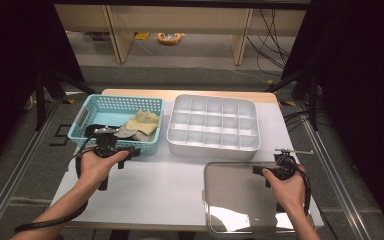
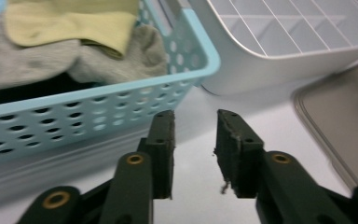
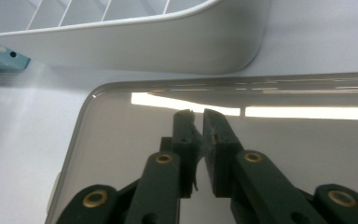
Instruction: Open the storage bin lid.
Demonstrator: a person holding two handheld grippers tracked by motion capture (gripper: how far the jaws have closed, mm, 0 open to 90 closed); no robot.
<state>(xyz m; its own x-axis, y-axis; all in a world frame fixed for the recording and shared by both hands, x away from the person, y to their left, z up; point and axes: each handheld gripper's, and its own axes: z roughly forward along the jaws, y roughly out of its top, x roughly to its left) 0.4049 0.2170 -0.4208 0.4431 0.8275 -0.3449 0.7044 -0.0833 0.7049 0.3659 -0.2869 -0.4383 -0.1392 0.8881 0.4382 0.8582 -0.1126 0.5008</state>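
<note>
Turquoise plastic frames the job: from the high view, your left gripper (image 1: 130, 153) sits at the near wall of the basket (image 1: 82, 131) that holds the socks (image 1: 142, 123), handy for a reach over the rim, while your right gripper (image 1: 260, 170) rests over the clear lid (image 1: 230, 205), which lies on the table in front of the divided tray (image 1: 213, 145). In the left gripper view, your jaws stand apart with nothing between them, aimed just past the basket's corner (image 2: 200, 70). In the right gripper view, your jaws are barely parted above the lid (image 3: 121, 140), gripping nothing.
</note>
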